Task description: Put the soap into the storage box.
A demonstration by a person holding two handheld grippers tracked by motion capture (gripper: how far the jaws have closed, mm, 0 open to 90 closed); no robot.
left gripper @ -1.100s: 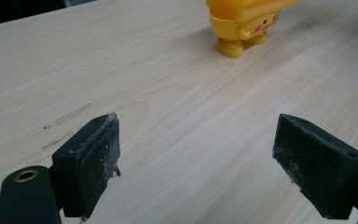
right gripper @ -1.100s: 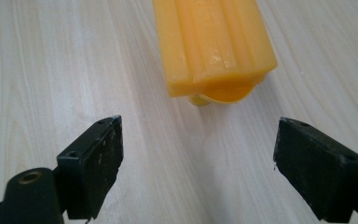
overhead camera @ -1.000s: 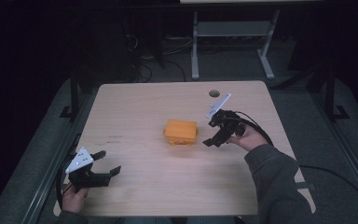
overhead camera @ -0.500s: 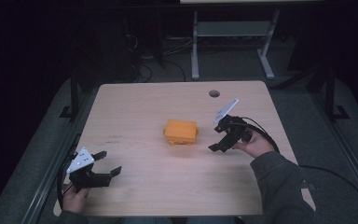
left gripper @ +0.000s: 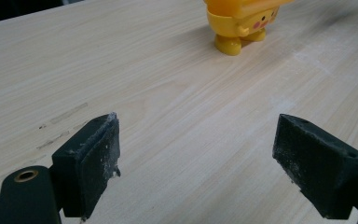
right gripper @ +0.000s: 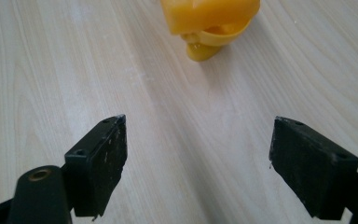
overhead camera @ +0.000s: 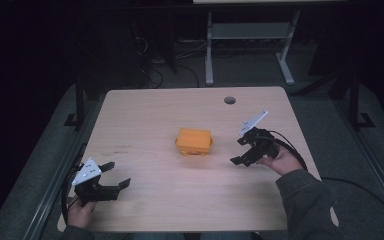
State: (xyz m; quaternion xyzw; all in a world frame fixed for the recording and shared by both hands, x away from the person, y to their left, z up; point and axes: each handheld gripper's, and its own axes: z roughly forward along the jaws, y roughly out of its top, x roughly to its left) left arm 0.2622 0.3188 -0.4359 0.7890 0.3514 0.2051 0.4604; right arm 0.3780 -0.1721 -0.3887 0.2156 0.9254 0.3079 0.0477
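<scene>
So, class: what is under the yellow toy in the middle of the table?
The yellow toy stands on the bare wooden table; in the left gripper view its stubby feet touch the wood. The spot directly beneath the feet is covered.

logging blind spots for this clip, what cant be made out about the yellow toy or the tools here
- Yellow toy: its top is cut off by the upper edge in the left gripper view.
- In the right gripper view its top is cut off the same way, and it is blurred.
- In the high view it is too small to show face or feet.
- Left tool, right tool: the pads are too small and dark in the high view.
</scene>
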